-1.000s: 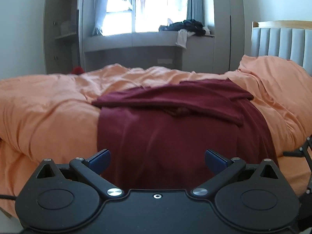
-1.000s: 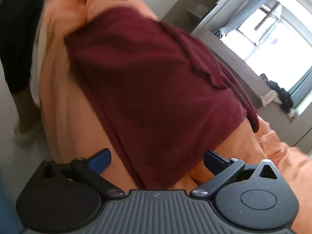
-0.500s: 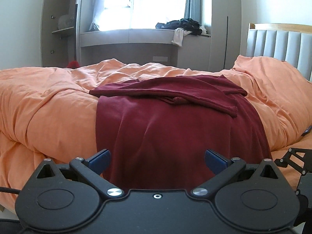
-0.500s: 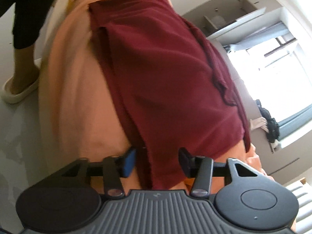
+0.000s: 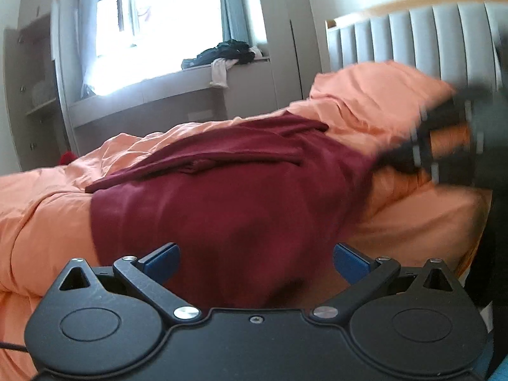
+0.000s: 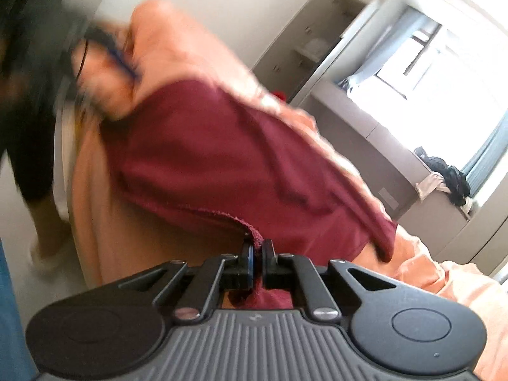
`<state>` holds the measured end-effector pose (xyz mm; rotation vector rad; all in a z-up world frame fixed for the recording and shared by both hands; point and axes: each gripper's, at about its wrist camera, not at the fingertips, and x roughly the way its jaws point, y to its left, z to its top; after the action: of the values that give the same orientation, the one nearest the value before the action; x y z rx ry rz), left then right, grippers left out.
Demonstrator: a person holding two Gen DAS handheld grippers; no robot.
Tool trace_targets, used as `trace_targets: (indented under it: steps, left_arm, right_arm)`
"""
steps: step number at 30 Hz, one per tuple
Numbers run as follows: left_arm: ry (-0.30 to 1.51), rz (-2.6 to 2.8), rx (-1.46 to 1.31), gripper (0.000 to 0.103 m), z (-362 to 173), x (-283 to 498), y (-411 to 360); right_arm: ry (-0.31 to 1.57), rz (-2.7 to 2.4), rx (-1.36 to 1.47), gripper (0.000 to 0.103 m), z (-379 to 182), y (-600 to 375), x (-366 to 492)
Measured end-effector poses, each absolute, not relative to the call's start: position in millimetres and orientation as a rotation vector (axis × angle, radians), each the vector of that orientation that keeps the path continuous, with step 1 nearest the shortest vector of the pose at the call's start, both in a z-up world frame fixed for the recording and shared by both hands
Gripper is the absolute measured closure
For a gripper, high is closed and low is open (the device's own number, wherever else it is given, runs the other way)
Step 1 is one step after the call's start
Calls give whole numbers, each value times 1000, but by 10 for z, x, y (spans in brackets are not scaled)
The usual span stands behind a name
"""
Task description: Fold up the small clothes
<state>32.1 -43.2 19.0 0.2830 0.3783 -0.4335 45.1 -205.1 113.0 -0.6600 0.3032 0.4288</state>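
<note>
Bed: my rumpled orange duvet carries the dark red knit garment.
Right hand-held gripper: just closed, pinching the garment's hem.
Left hand-held gripper: mine gapes, touching nothing.
Writing: none legible.

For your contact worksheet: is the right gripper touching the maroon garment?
Touching. The right wrist view shows the right gripper shut on the maroon garment hem.
</note>
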Motion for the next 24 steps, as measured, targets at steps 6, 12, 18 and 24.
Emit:
trace_targets:
  steps: [6, 12, 18, 24]
  left_arm:
    - [361, -241, 383, 2, 11, 419, -799]
    - [336, -17, 499, 9, -25, 489, -767]
    - [328, 185, 524, 15, 34, 515, -467]
    - [331, 206, 520, 46, 120, 545, -360]
  right_arm:
    - [200, 434, -624, 98, 1549, -2149, 424]
    - [122, 389, -616, 98, 1647, -2266, 274]
    - [86, 323, -551, 98, 1740, -2439, 229]
    - [97, 288, -524, 98, 1705, -2548, 201]
